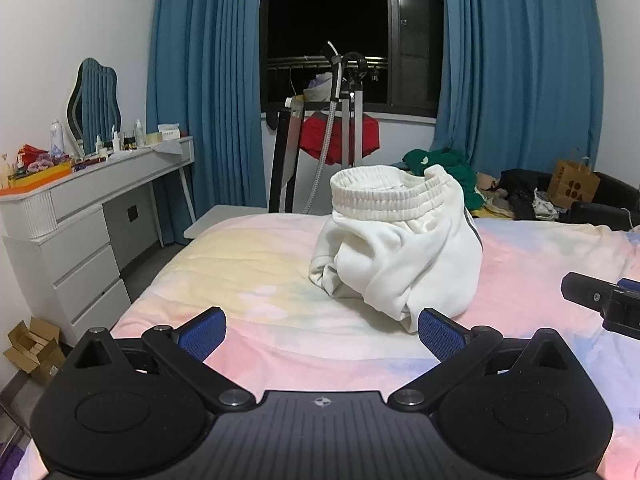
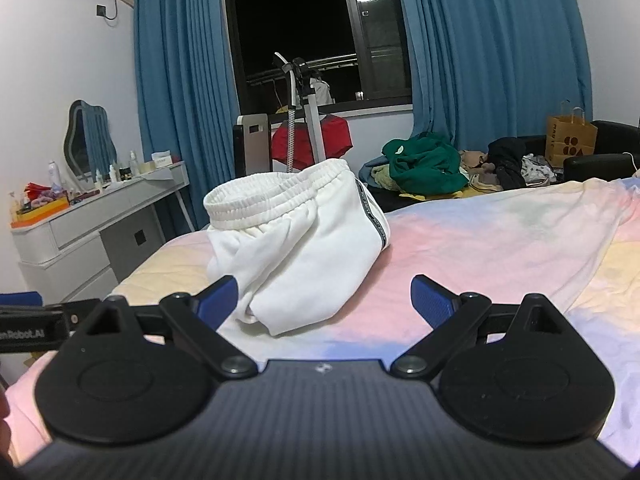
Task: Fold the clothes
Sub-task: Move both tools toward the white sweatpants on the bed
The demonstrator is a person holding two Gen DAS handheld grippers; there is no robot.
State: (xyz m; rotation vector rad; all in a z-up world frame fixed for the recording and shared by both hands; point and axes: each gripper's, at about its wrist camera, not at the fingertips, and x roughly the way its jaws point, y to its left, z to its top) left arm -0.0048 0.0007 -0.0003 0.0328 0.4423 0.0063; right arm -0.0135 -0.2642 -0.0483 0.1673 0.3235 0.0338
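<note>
A pair of white sweatpants (image 1: 400, 248) lies bunched in a heap on the pastel bedspread (image 1: 248, 272), its elastic waistband standing up on top. It also shows in the right wrist view (image 2: 304, 248), with a dark side stripe. My left gripper (image 1: 320, 334) is open and empty, just short of the heap, which sits ahead and a little right. My right gripper (image 2: 324, 300) is open and empty; its left fingertip (image 2: 218, 300) is beside the heap's near edge. The right gripper shows at the right edge of the left wrist view (image 1: 600, 300).
A white dresser (image 1: 92, 216) with bottles and a mirror stands left of the bed. A garment steamer (image 1: 340, 120) with a red garment stands by the window. A pile of clothes (image 2: 432, 164) and a paper bag (image 2: 570, 136) sit beyond the bed's far right.
</note>
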